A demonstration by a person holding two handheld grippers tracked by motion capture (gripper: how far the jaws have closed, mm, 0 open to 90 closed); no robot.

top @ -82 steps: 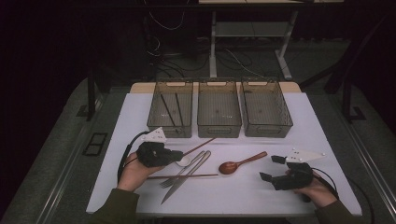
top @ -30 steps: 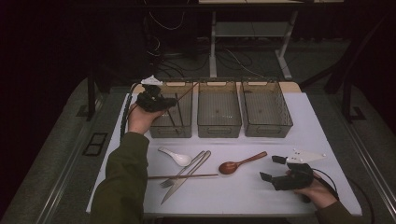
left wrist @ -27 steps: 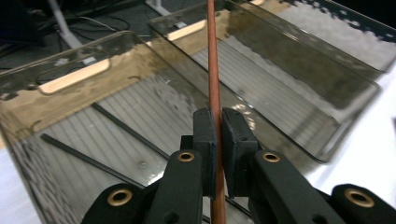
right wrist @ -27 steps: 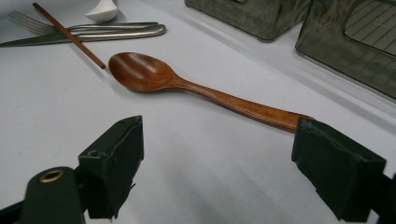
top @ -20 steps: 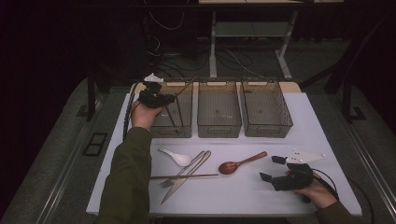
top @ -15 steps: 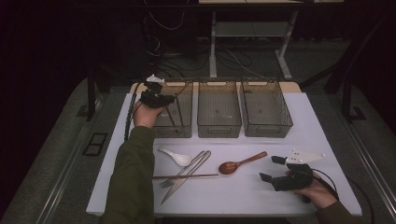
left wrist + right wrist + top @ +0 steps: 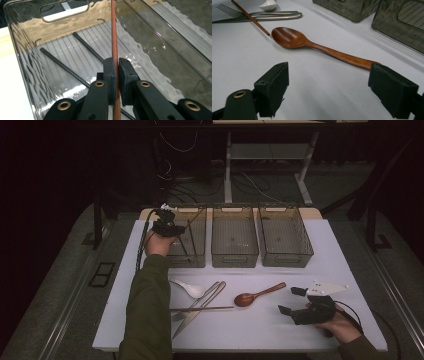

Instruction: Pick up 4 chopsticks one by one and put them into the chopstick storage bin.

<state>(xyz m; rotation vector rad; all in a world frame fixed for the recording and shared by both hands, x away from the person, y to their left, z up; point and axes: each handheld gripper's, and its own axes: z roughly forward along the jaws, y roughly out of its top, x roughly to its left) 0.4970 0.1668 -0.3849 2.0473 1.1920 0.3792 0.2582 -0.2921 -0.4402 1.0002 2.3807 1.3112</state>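
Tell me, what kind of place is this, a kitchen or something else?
Probably a lab or workshop rather than a kitchen: a white work table with three clear sorting bins, loose cables on the floor behind, and a bare desk frame at the back.

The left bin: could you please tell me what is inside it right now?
Two black chopsticks lie on the left bin's ribbed floor. The left gripper holds a brown chopstick over them; its jaws cover the black sticks' near ends.
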